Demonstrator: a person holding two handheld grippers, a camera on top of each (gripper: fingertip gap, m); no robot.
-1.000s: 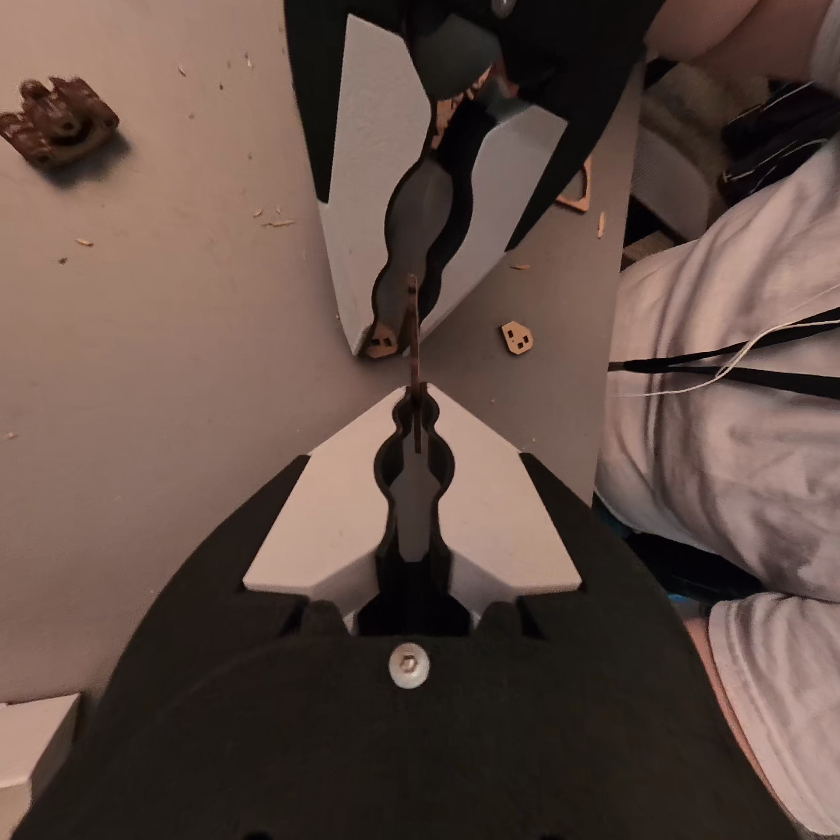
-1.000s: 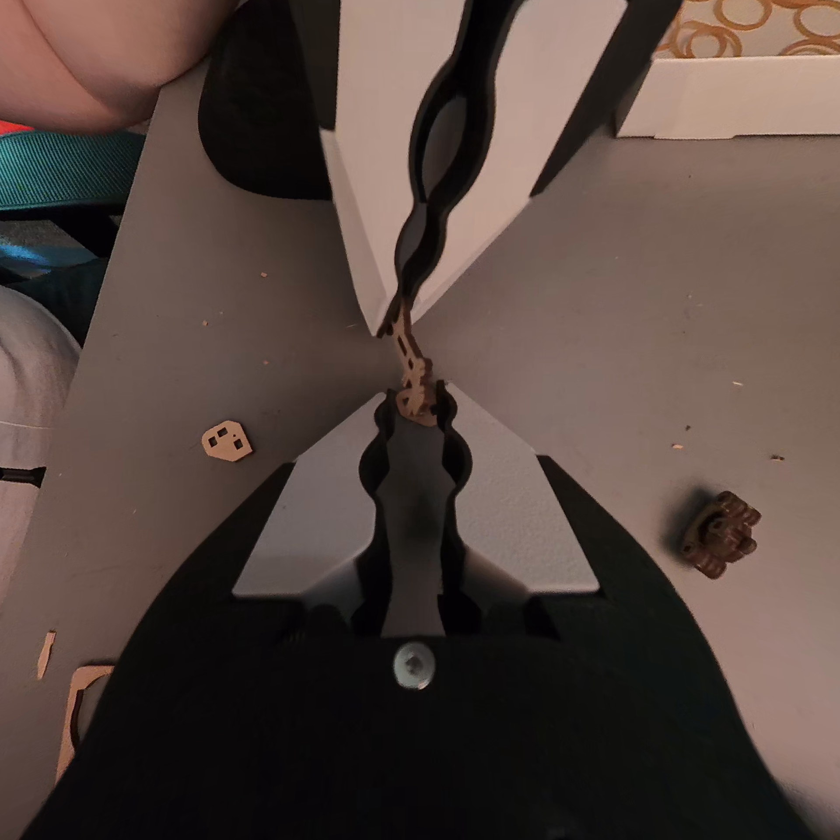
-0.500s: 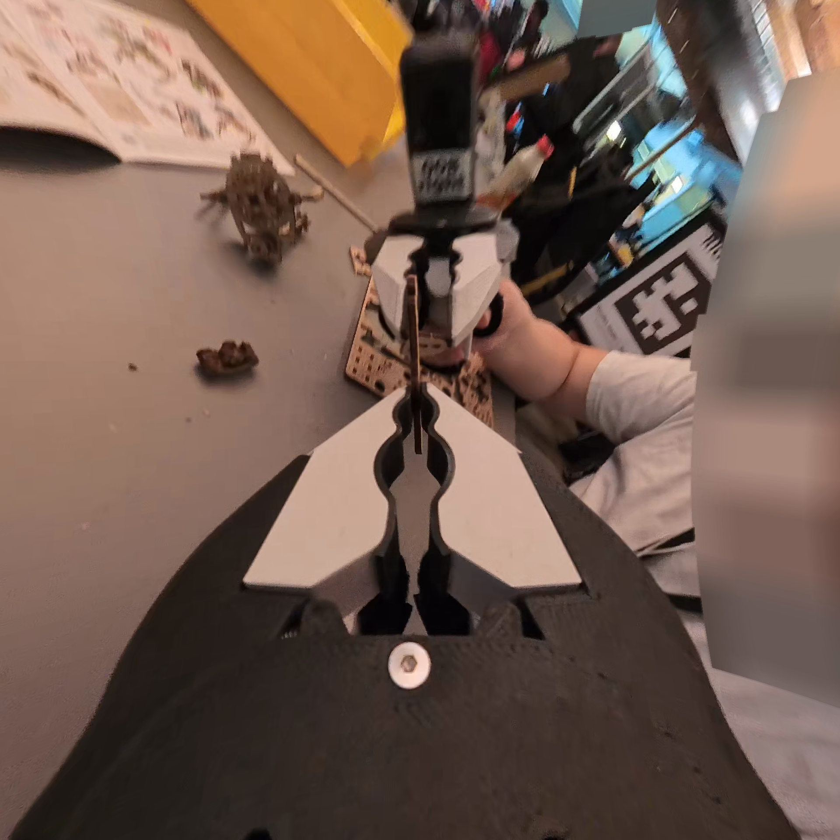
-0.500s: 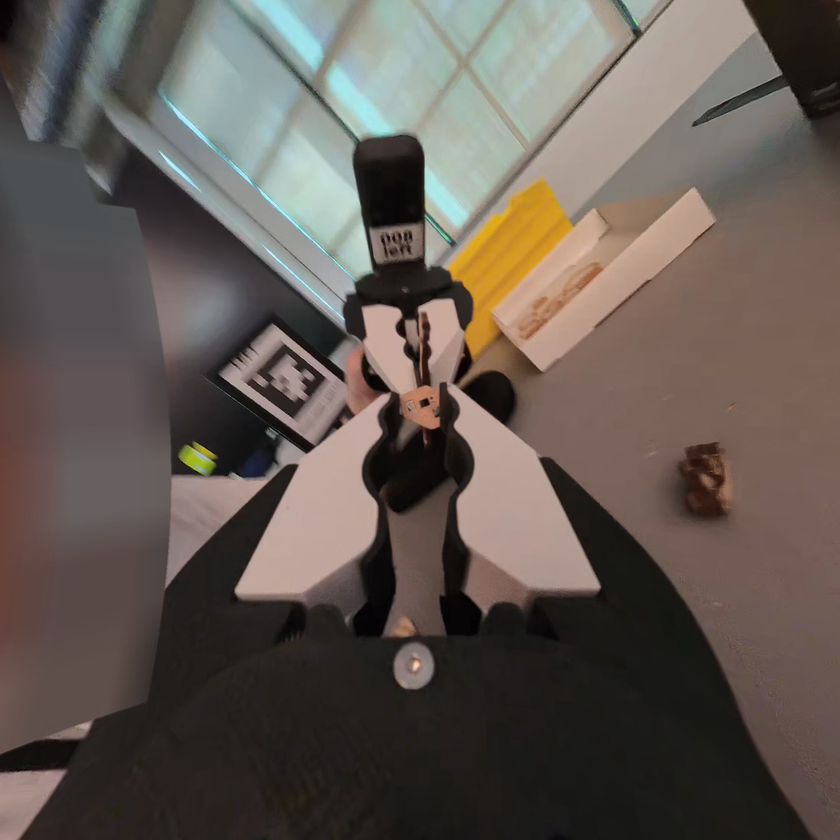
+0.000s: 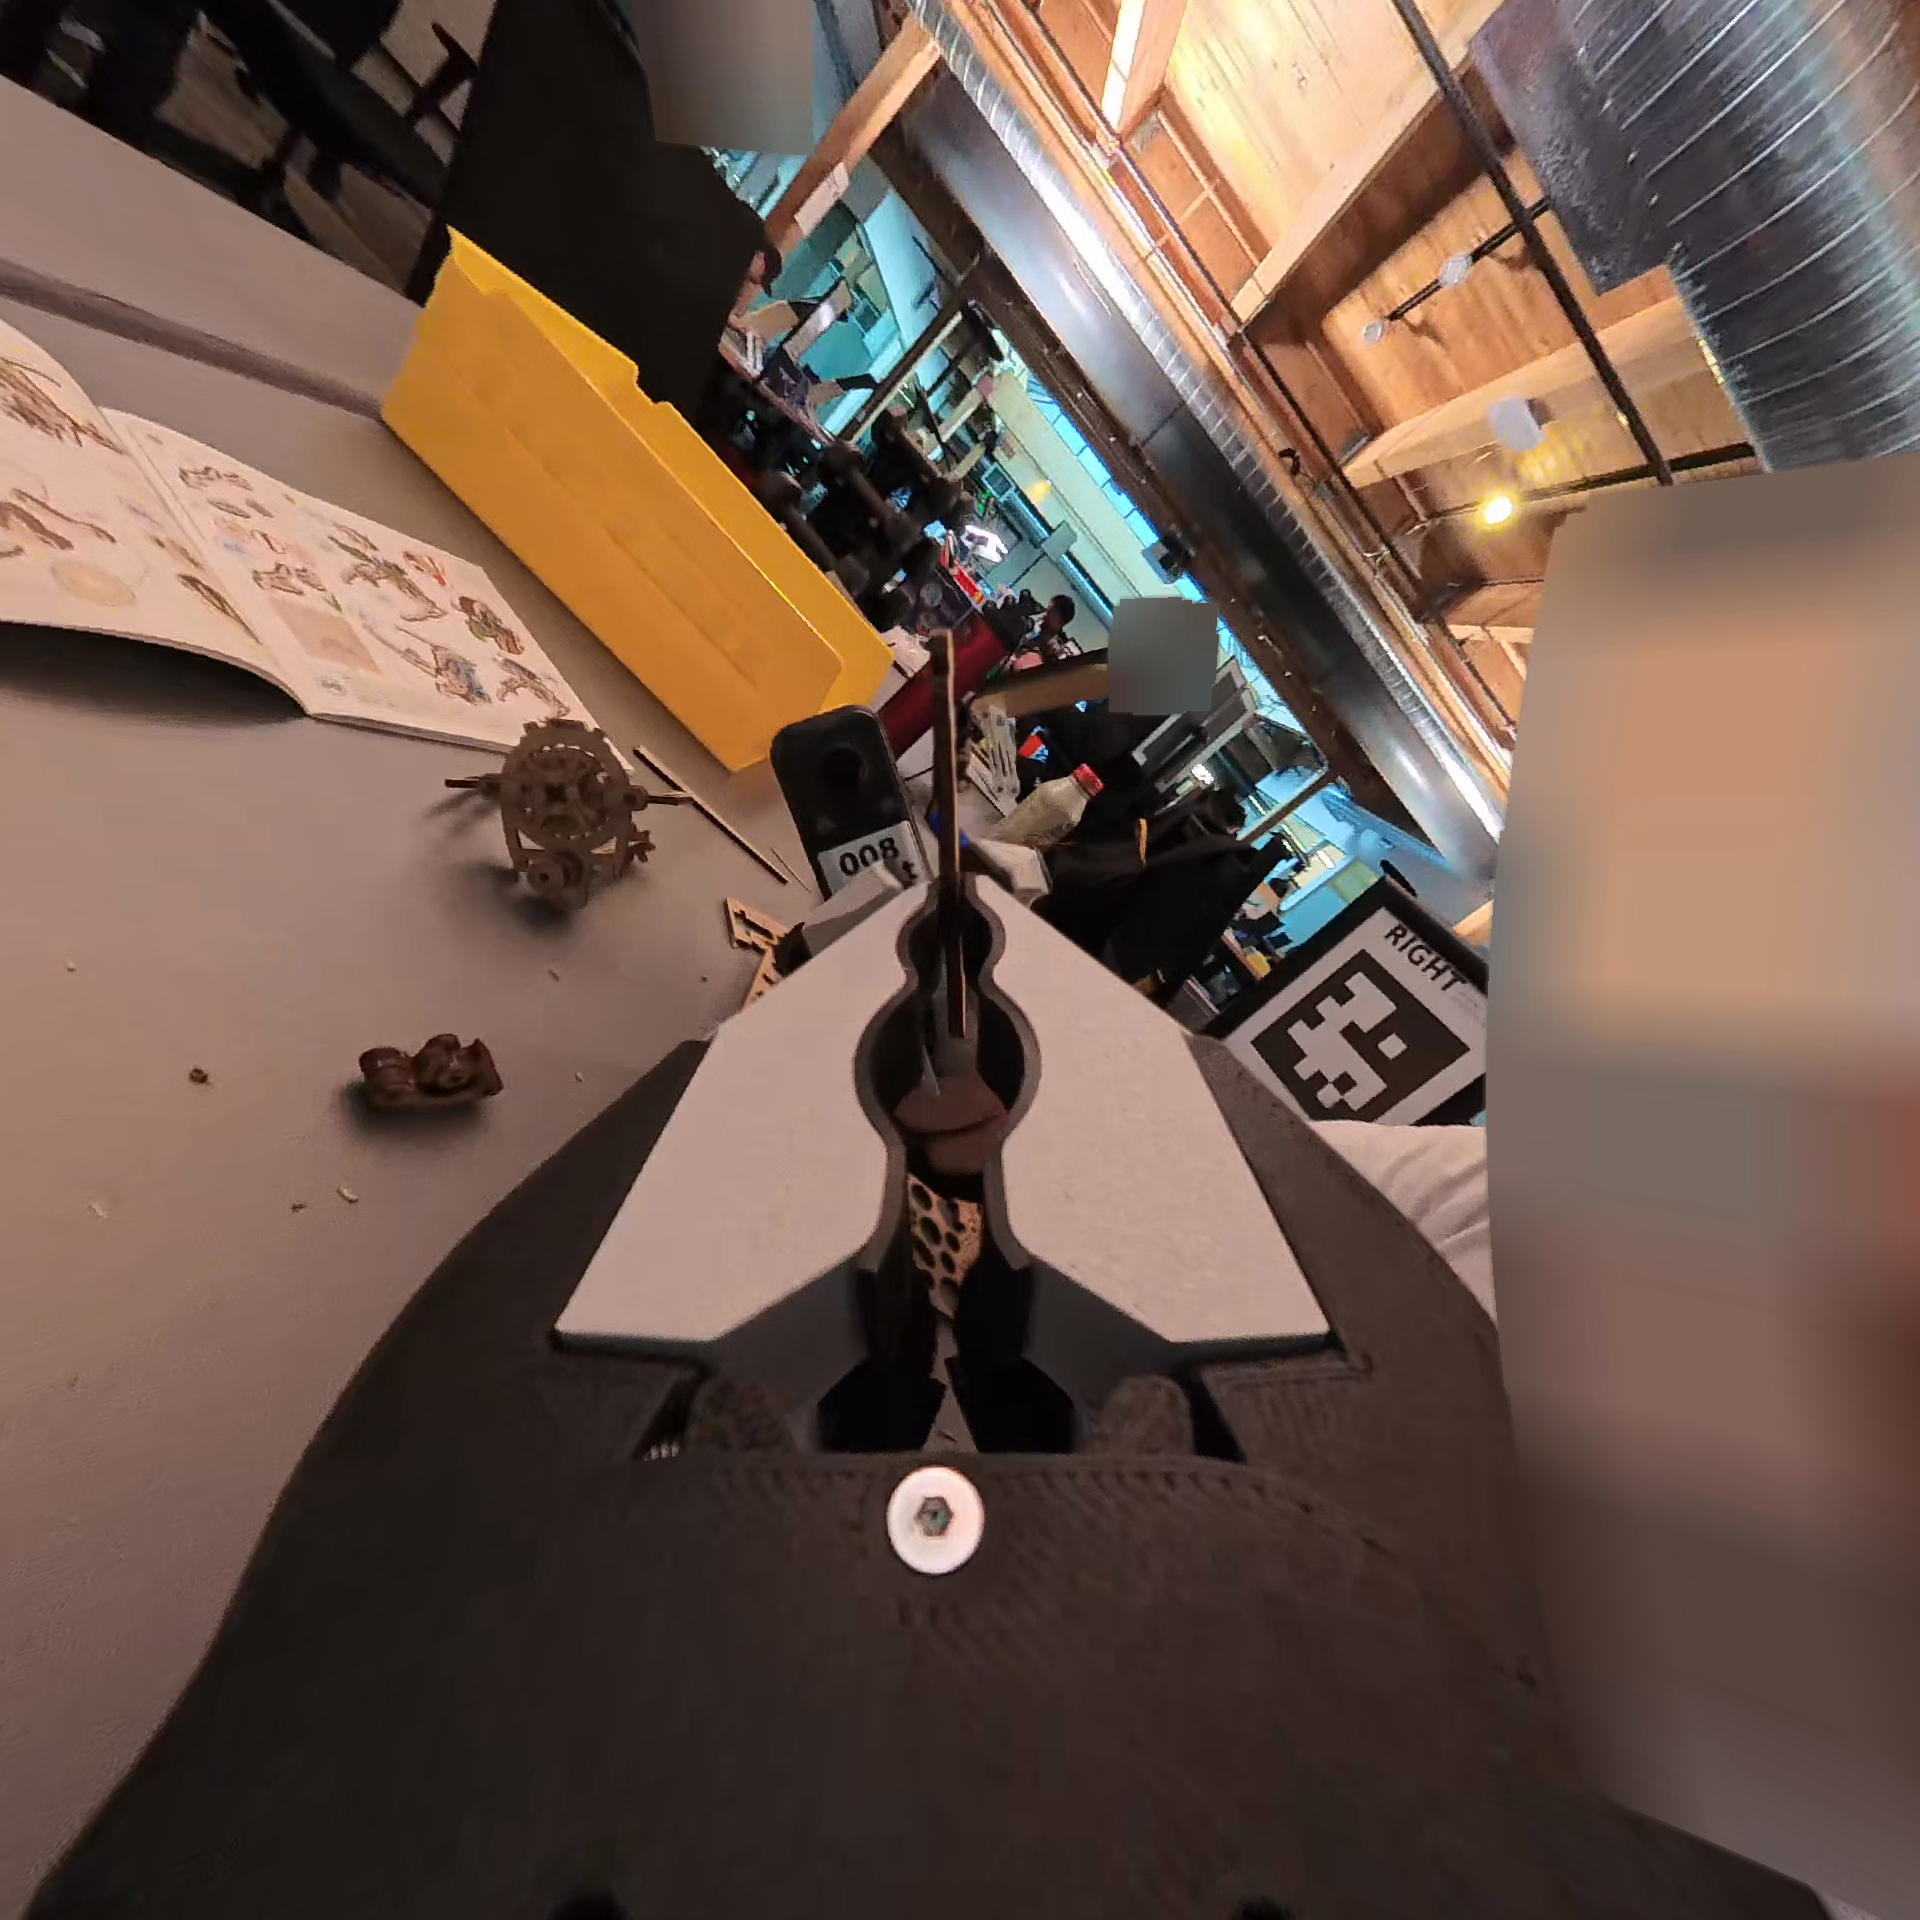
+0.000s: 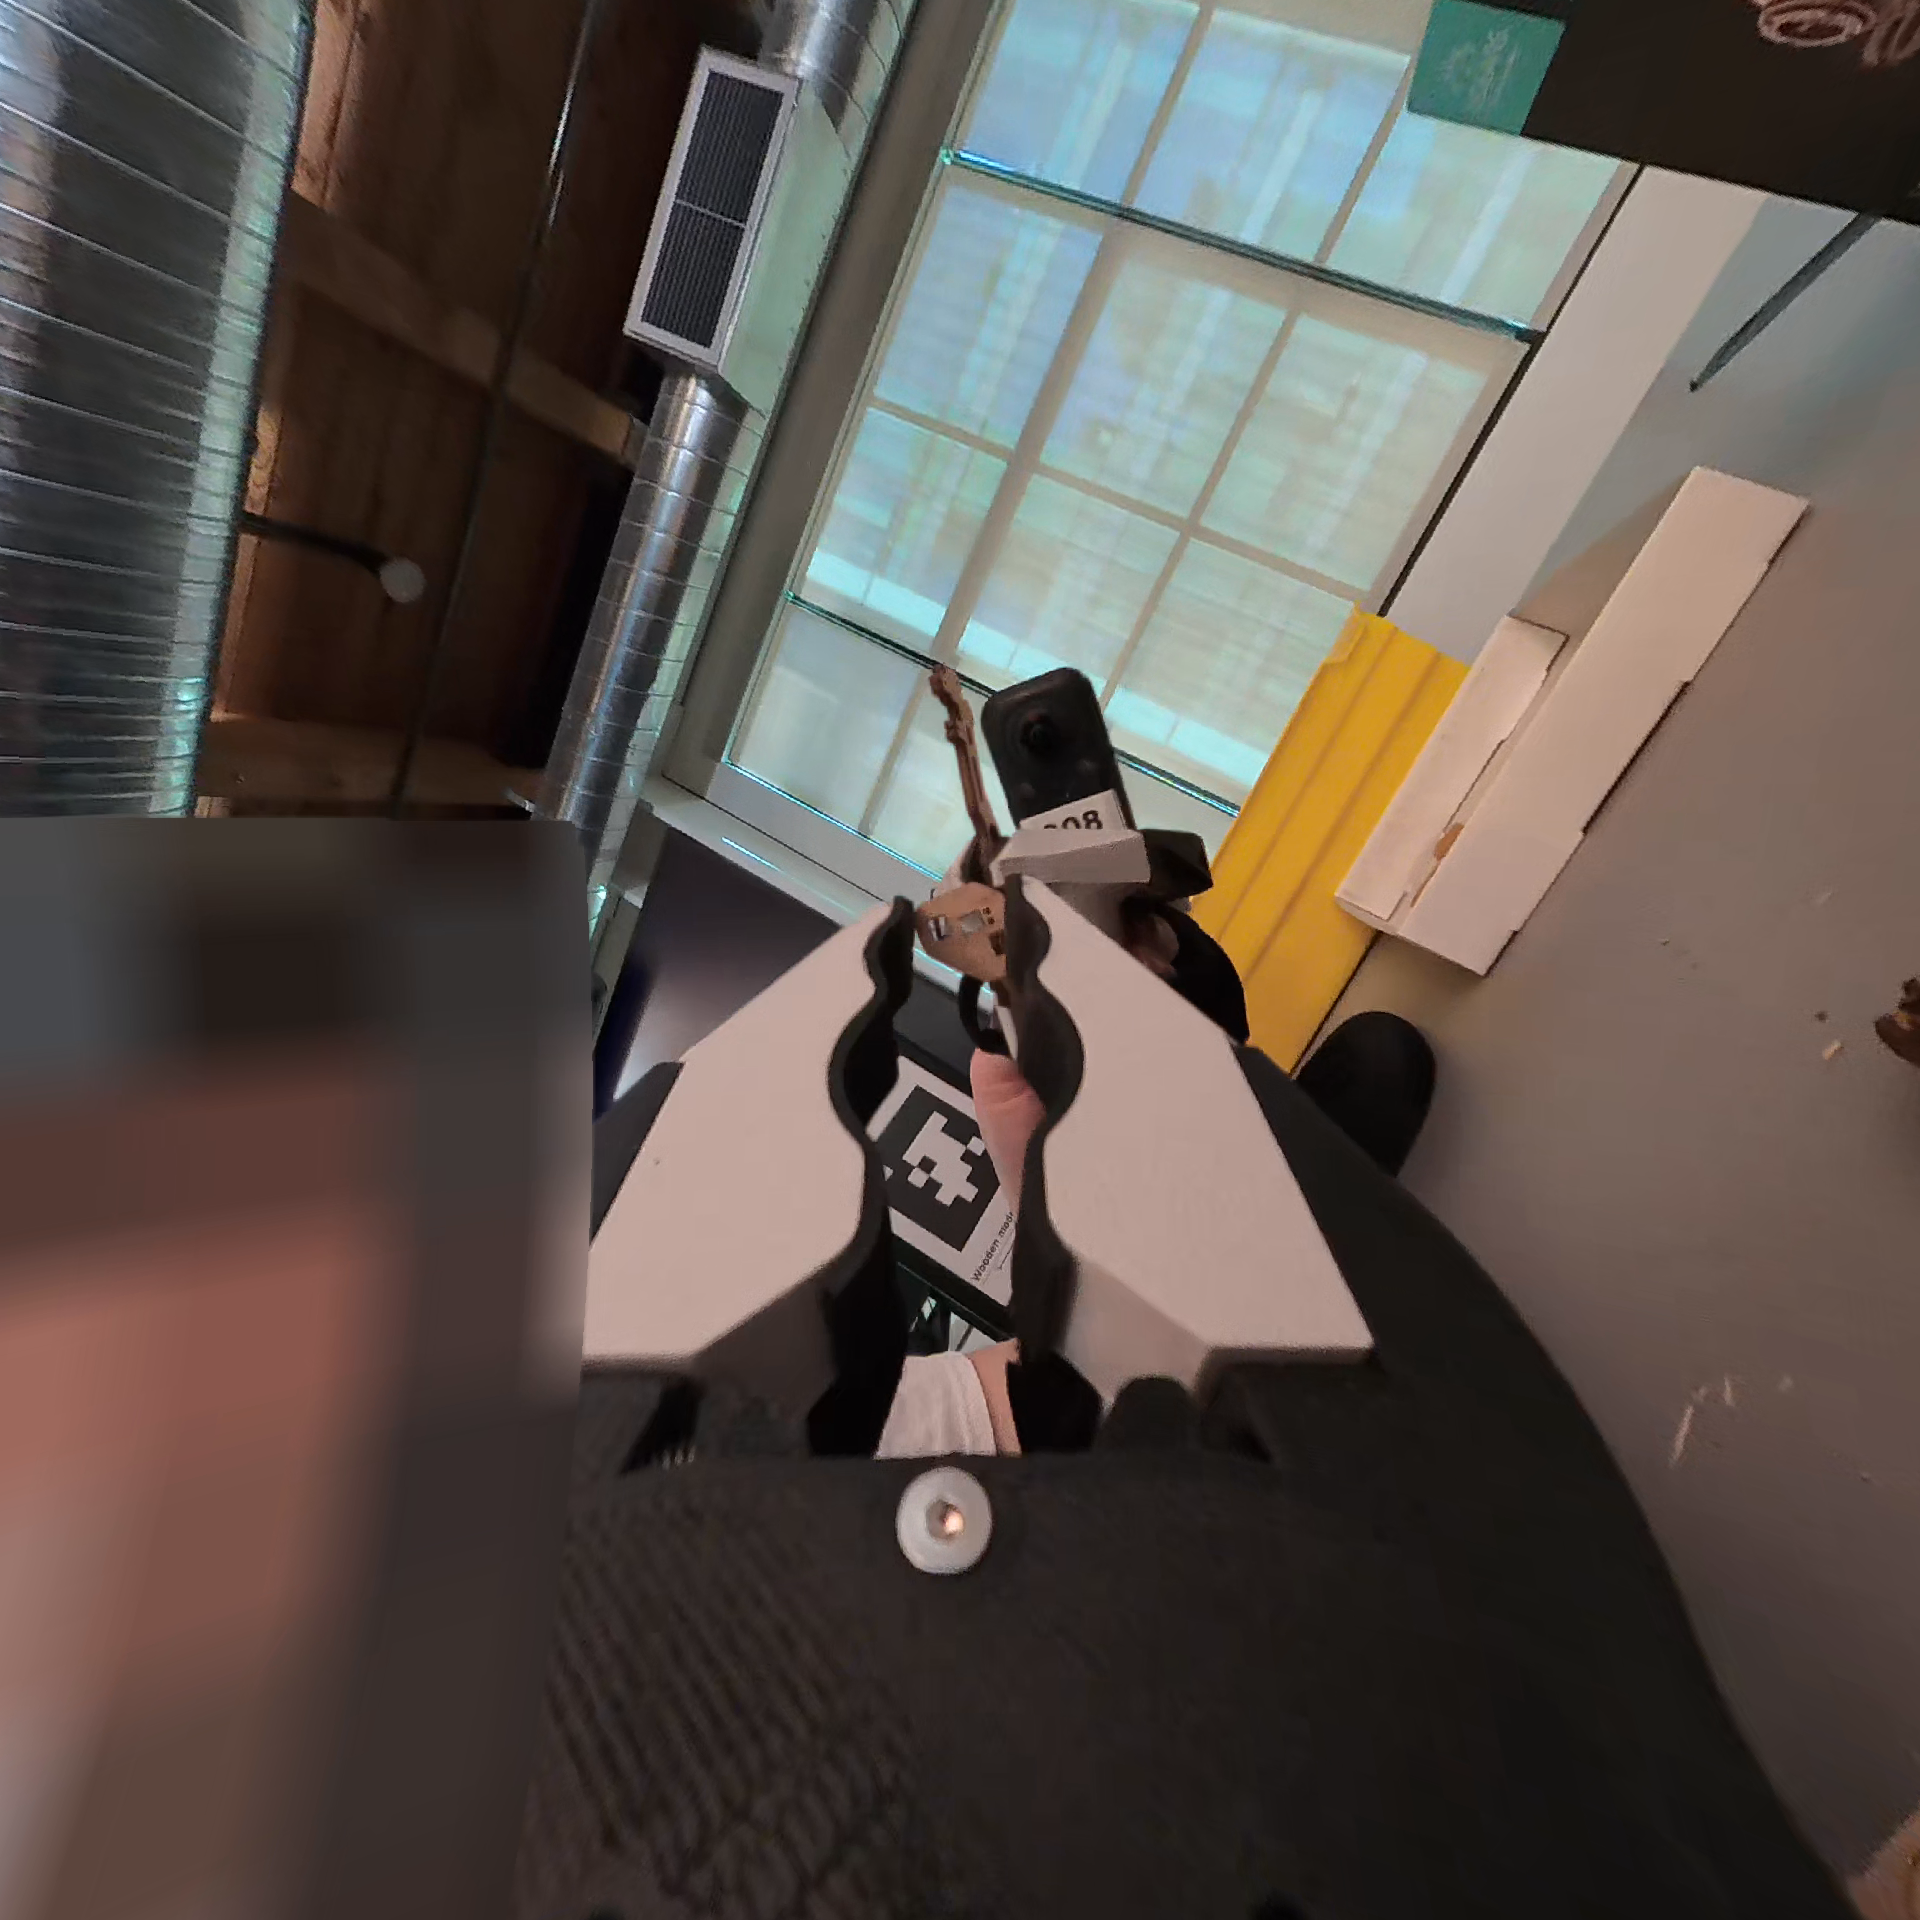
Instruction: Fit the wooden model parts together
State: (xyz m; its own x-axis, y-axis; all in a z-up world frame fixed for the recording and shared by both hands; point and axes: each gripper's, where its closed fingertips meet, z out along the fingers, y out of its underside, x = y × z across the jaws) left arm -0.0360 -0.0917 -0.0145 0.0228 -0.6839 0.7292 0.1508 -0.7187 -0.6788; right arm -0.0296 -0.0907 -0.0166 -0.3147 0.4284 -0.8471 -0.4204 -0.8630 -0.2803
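My left gripper [image 5: 948, 912] is shut on a thin dark wooden strip [image 5: 943, 748], seen edge-on and sticking out past the fingertips. A round brown bit [image 5: 951, 1110] sits in the gap behind the tips. My right gripper [image 6: 961, 916] is shut on a small tan wooden plate [image 6: 961, 927] with cut-out holes. In the right wrist view the strip [image 6: 964, 769] rises from the plate, and the left gripper [image 6: 1070, 860] holds it close behind. Whether strip and plate are slotted together I cannot tell. Both grippers are raised off the grey table [image 5: 208, 1039].
On the table lie a wooden gear assembly [image 5: 566, 810], a small brown part [image 5: 428, 1072], a cut-out wooden sheet [image 5: 750, 930], an open instruction booklet [image 5: 208, 540] and a yellow bin [image 5: 623, 499]. A white cardboard box [image 6: 1538, 727] lies at the right. A person sits close by. My left and right fingertips are right by each other. Both grippers' tips are roughly 20 centimetres from the wooden gear assembly [image 5: 566, 810].
Both grippers have tilted up from pointing down at the table to pointing at the room. They keep their parts and have come closer together than half a second ago.
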